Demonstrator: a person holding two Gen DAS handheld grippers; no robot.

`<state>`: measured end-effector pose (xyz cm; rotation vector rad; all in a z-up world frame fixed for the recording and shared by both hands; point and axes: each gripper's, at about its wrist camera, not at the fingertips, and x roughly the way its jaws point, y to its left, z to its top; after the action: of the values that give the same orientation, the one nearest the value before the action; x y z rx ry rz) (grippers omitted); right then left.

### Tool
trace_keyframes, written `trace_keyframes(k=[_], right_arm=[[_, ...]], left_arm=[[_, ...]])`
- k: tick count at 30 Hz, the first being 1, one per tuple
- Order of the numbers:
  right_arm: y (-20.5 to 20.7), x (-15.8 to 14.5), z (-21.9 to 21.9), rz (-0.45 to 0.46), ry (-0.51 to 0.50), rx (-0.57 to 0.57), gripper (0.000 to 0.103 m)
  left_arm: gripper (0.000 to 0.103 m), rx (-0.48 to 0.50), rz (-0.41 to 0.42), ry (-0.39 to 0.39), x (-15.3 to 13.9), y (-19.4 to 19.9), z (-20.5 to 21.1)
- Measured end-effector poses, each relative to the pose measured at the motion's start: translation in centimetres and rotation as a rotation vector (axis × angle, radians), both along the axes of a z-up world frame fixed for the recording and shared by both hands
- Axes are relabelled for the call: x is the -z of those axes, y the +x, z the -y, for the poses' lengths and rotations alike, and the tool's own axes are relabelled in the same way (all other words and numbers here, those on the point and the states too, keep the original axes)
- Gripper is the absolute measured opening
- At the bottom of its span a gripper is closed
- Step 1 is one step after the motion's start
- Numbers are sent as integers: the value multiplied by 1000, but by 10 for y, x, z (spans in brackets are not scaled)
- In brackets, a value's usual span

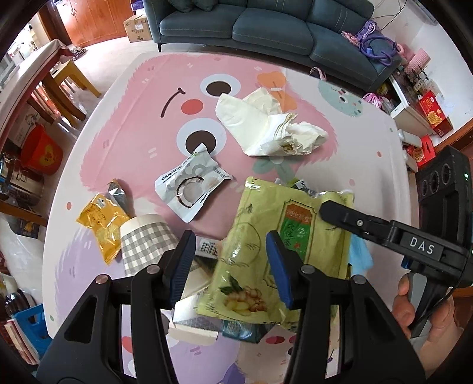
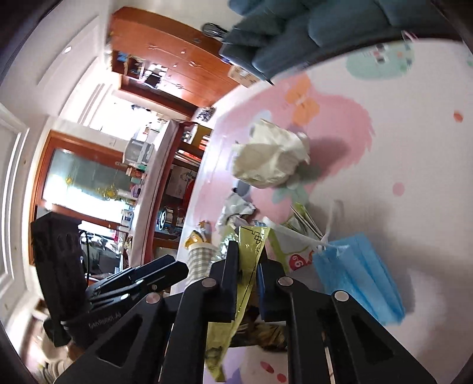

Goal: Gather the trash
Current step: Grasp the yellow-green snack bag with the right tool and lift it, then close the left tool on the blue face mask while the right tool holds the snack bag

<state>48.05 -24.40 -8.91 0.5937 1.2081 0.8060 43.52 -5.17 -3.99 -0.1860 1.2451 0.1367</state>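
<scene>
Trash lies on a pink cartoon mat (image 1: 139,97). My right gripper (image 2: 246,260) is shut on the edge of a yellow-green ginger-tea packet (image 1: 266,236), seen edge-on in the right wrist view (image 2: 251,251); its finger (image 1: 340,214) reaches in from the right in the left wrist view. My left gripper (image 1: 229,260) is open above the pile, its right blue pad in front of the packet, gripping nothing. Nearby lie a checked paper cup (image 1: 147,239), a yellow sachet (image 1: 102,221), a white coconut wrapper (image 1: 192,186), crumpled cream paper (image 1: 266,124) and a blue face mask (image 2: 354,274).
A teal sofa (image 1: 266,26) stands beyond the mat. A black speaker (image 1: 443,183) and red boxes (image 1: 434,112) are at the right. A wooden table (image 1: 35,76) and red bucket (image 1: 41,150) are at the left. More wrappers and a barcode box (image 1: 207,248) lie under the packet.
</scene>
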Motion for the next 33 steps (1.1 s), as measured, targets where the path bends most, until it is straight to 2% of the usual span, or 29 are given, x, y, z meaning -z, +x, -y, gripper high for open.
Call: trace_keyframes(k=[9,16,22,33], right_arm=[[-26,-64,52,125,-24,10,7],[-45,-80,74,160,-109,-23,4],[-67,-70,87,124,-135,-57,3],[-109,3,112,-67,-190,-51,2]], left_arm=[[46,4,73,-46,-39,-29,3],[46,81,83,-60,-46,-40,26],[46,155,73,-64,-42,-38,51],[46,342,73,-58,-38,-17,106]])
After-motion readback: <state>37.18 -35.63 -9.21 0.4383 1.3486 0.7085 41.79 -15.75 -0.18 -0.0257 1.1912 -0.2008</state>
